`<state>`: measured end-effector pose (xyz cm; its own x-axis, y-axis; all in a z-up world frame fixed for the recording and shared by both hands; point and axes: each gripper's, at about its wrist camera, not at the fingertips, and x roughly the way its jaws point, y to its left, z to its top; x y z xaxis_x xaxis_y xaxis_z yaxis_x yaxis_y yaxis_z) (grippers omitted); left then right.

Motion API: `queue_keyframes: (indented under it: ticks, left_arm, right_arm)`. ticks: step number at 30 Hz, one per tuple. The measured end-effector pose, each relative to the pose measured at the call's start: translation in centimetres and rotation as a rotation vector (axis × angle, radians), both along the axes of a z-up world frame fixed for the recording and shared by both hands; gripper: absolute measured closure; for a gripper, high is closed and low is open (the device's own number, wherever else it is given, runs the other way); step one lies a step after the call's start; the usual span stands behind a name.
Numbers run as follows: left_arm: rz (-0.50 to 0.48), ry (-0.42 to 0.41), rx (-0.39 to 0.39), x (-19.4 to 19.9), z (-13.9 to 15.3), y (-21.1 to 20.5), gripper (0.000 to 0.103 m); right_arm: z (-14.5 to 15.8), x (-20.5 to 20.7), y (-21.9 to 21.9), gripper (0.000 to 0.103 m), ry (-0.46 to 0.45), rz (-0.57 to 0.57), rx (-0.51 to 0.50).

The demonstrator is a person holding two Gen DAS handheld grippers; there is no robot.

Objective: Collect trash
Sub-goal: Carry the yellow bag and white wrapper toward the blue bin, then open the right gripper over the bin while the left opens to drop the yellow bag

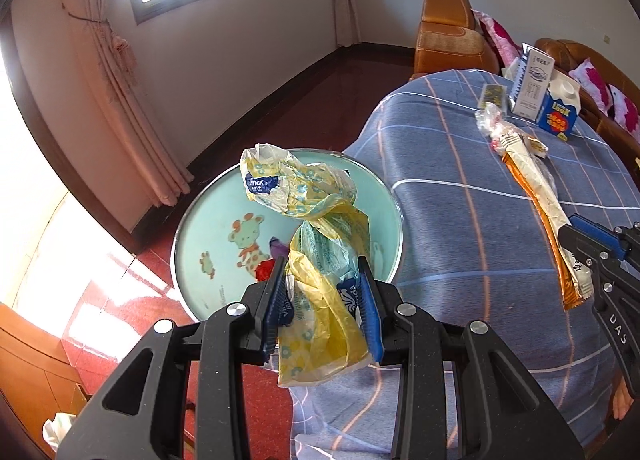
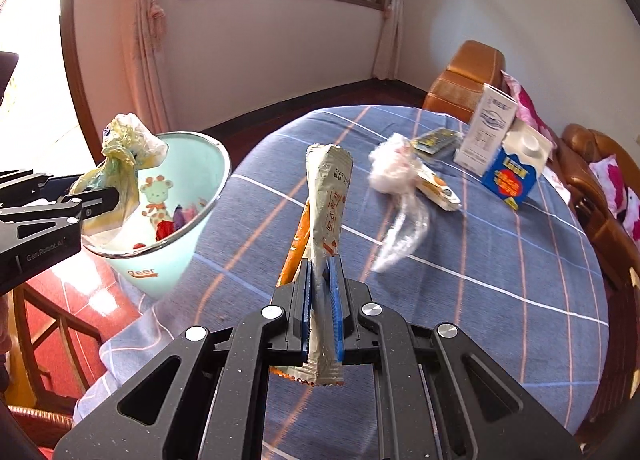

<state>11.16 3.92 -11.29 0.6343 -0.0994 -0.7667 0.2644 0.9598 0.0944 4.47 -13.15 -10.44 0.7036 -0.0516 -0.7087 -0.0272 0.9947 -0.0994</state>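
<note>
Above the pale green bin [image 1: 200, 260] our left tongs [image 1: 324, 300] gripped a crumpled yellow plastic bag [image 1: 316, 244], which hung over the bin's open mouth; over the checked blue worktop [image 2: 500, 260] our right tongs [image 2: 322, 300] were clamped on a long snack wrapper [image 2: 328, 211], holding it upright; farther along the worktop lay a clear crumpled film [image 2: 396, 215] beside a small flat packet [image 2: 436, 183]; beyond those stood a blue milk carton [image 2: 516, 171] touching a white box [image 2: 486, 127]; an orange sofa [image 2: 468, 75] sat behind.

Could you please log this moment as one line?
left gripper: holds yellow wrapper over bin | right gripper: holds snack wrapper above table
</note>
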Motion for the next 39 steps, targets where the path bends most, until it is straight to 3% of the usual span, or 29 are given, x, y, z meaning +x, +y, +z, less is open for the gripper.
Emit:
queue_keyframes:
  ticks: [22,39]
  left_arm:
    - [0.104,0.033,-0.016,2.5,-1.8,5.1,0.069]
    - [0.140,0.073,-0.010,5.6,-3.6,6.2,0.069]
  right_arm:
    - [-0.7,3.8,6.3,0.093,0.035,0.132,-0.002]
    - [-1.7,9.2,11.0,0.093,0.043,0.242,-0.039]
